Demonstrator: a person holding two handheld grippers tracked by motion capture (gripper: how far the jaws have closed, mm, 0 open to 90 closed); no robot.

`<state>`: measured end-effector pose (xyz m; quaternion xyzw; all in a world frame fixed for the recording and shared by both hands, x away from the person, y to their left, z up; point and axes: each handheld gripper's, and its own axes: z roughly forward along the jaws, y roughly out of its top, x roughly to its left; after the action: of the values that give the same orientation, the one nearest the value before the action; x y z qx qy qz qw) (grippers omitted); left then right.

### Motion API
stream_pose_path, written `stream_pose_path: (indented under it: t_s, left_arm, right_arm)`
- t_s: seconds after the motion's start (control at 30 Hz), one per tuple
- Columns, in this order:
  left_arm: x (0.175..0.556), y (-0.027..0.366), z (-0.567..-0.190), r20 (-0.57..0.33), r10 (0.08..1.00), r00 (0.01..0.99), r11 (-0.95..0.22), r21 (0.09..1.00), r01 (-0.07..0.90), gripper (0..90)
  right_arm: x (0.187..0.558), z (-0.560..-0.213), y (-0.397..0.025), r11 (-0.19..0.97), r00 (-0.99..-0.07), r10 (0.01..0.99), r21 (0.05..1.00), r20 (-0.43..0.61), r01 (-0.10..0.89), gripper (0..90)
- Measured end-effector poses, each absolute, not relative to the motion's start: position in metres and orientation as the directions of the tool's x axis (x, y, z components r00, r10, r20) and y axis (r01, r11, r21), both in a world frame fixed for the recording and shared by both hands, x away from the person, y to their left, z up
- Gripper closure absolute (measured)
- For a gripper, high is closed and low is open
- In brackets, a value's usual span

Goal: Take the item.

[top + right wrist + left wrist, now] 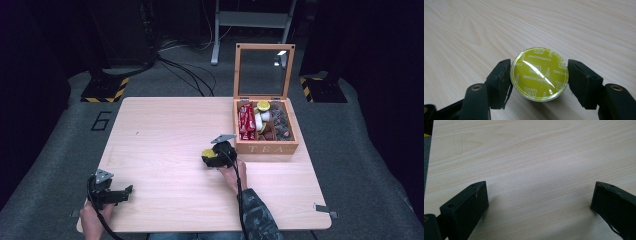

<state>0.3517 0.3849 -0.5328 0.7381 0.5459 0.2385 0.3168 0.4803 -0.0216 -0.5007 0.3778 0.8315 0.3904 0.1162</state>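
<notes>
The right gripper [212,156] sits near the table's [165,135] centre, its forearm running in from six o'clock and angled toward eleven, just off the front left corner of the wooden tea box [266,145]. Its jaws pinch a yellow-lidded coffee capsule [539,73] from nine and three o'clock, the foil lid facing the right gripper view. The left gripper [117,194] rests at the table's seven o'clock corner, pointing toward three, jaws spread wide over bare wood.
</notes>
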Motion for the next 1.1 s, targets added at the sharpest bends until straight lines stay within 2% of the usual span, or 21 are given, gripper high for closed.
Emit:
stream_pose_path:
  t_s: [0.1, 0.37, 0.67, 0.87, 1.1]
  left_arm:
    - [0.352, 0.385, -0.533, 0.006, 0.957, 0.289, -0.202, 0.730, 0.653, 0.8]
    - [0.352, 0.385, -0.533, 0.008, 0.957, 0.290, -0.204, 0.730, 0.652, 0.8]
    - [0.352, 0.385, -0.533, 0.008, 0.957, 0.290, -0.204, 0.731, 0.652, 0.9]
    - [0.352, 0.385, -0.533, 0.008, 0.957, 0.290, -0.204, 0.731, 0.652, 0.9]
    - [0.352, 0.385, -0.533, 0.007, 0.957, 0.290, -0.202, 0.733, 0.649, 0.9]
  right_arm:
    - [0.478, -0.499, -0.022, 0.406, -0.689, 0.716, 0.737, 0.111, 0.540, 25.3]
    - [0.466, -0.488, -0.023, 0.423, -0.719, 0.687, 0.746, 0.105, 0.514, 16.2]
    - [0.444, -0.478, -0.041, 0.418, -0.711, 0.693, 0.736, 0.122, 0.533, 12.8]
    - [0.430, -0.474, -0.058, 0.433, -0.711, 0.697, 0.736, 0.091, 0.519, 10.0]
    - [0.414, -0.478, -0.084, 0.408, -0.668, 0.741, 0.742, 0.072, 0.532, 9.7]
